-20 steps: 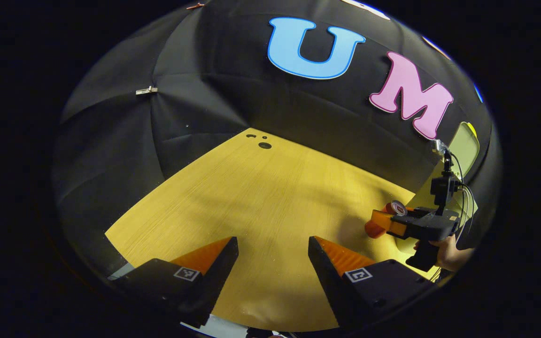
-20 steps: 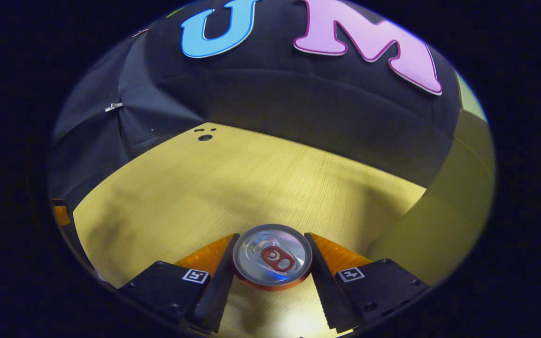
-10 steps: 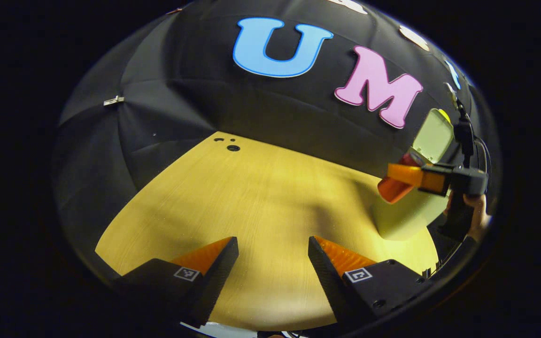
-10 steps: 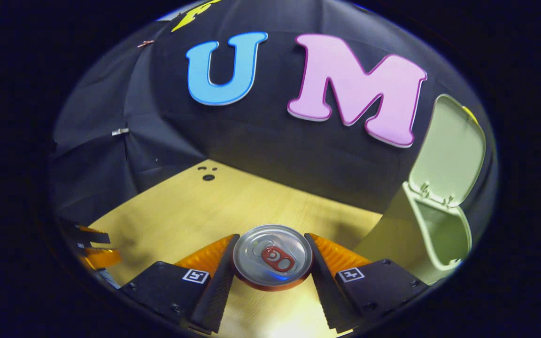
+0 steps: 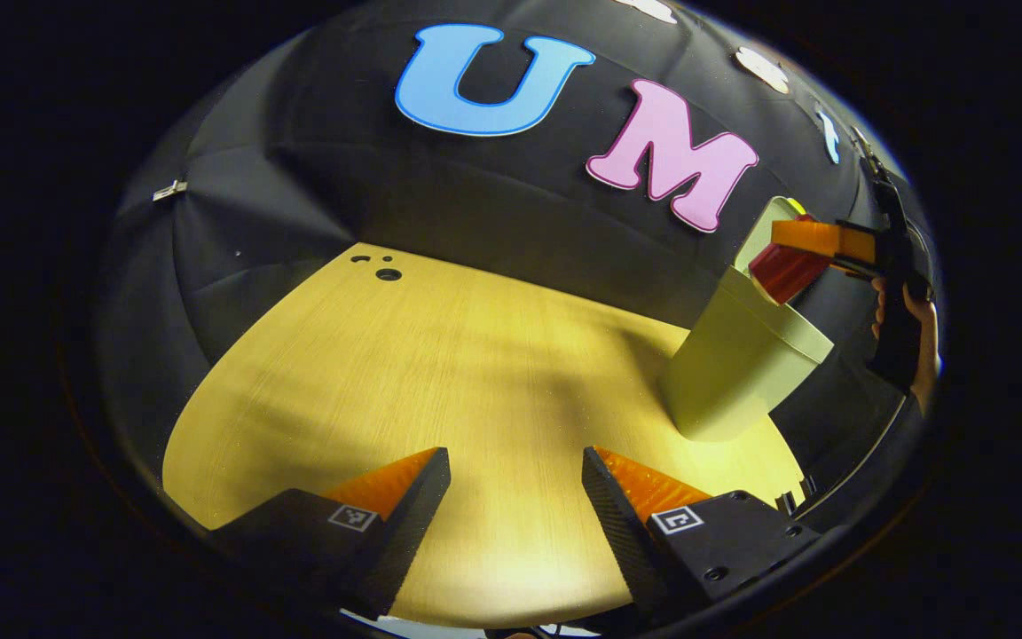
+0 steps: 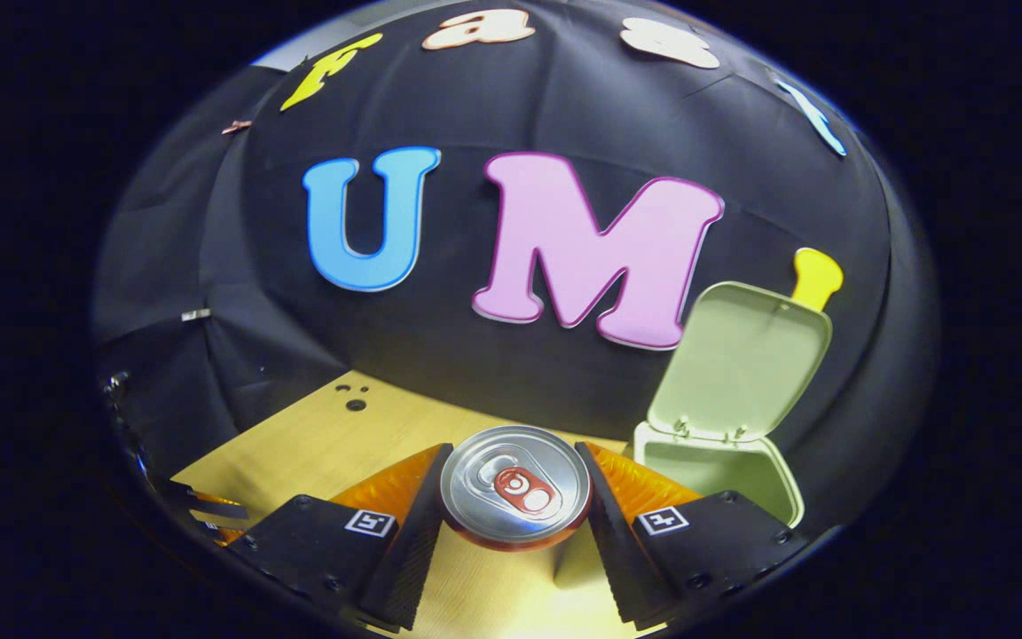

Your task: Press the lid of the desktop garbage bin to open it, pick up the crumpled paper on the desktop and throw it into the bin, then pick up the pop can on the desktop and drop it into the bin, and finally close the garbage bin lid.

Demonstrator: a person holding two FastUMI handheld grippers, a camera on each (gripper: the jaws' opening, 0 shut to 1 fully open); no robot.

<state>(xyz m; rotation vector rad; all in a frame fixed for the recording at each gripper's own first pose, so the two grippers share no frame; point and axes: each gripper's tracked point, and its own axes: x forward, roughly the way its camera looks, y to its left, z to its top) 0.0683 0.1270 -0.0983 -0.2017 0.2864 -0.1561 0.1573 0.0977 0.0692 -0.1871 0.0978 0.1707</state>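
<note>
In the right gripper view the pop can, silver-topped with a red tab, sits upright between my right gripper's fingers, which are shut on it. It hangs above the table just left of the pale green bin, whose lid stands open and upright. In the left gripper view the same can, red-sided, is held high over the bin's open top by the right gripper, with a hand behind it. My left gripper is open over the bare wooden table, holding nothing.
The bin stands near the table's right end, close to the black cloth wall. Small dark holes mark the table's far left corner. The left gripper's fingers peek in at the lower left of the right gripper view.
The right gripper has lifted the can off the table and carried it up and right to the bin's opening. The left gripper has stayed open, its view swinging slightly right.
</note>
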